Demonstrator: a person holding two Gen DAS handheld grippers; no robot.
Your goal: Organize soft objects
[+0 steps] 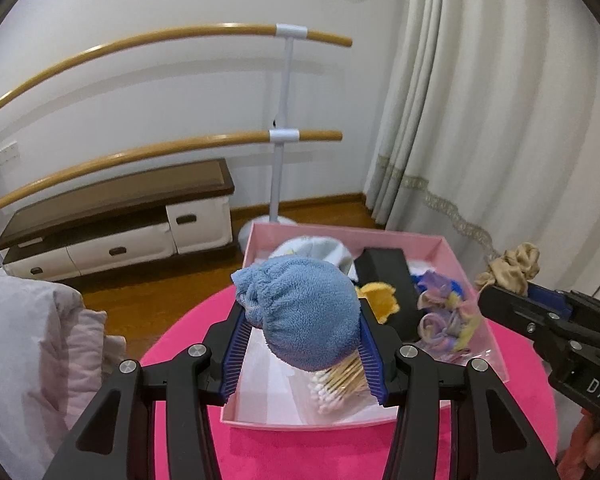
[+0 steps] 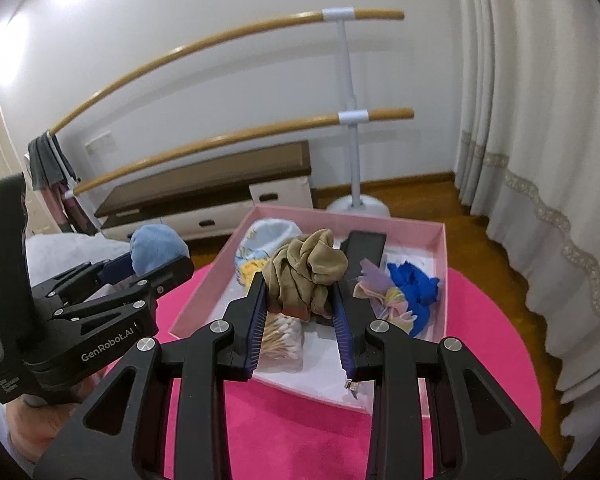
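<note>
A blue fleece bundle [image 1: 300, 312] is clamped between the ribbed blue pads of the left hand-held gripper [image 1: 300, 328], held above the near-left part of an open pink box [image 1: 340, 426]. A crumpled tan fabric piece [image 2: 306, 276] is gripped the same way by the right hand-held gripper [image 2: 300, 292], over the middle of the box.

Inside the box lie a pale blue and white soft item [image 2: 260, 240] at the far left, a black rectangular case [image 2: 362, 252] down the middle, a pastel purple and yellow cloth [image 2: 384, 292], a bright blue cloth [image 2: 416, 284] to the right, and a bag of cotton swabs [image 1: 338, 384] at the near end. A yellow cloth [image 1: 378, 300] shows beside the case.

The box sits on a round desk with a hot-pink cover [image 1: 300, 456].

The left tool's body reads "GenRobot.AI"; the right tool's side shows the letters "DAS", cut off at the picture's edge.

Behind stand a wooden double barre [image 2: 220, 140], a low cabinet [image 1: 112, 224] and cream curtains [image 1: 500, 120].
</note>
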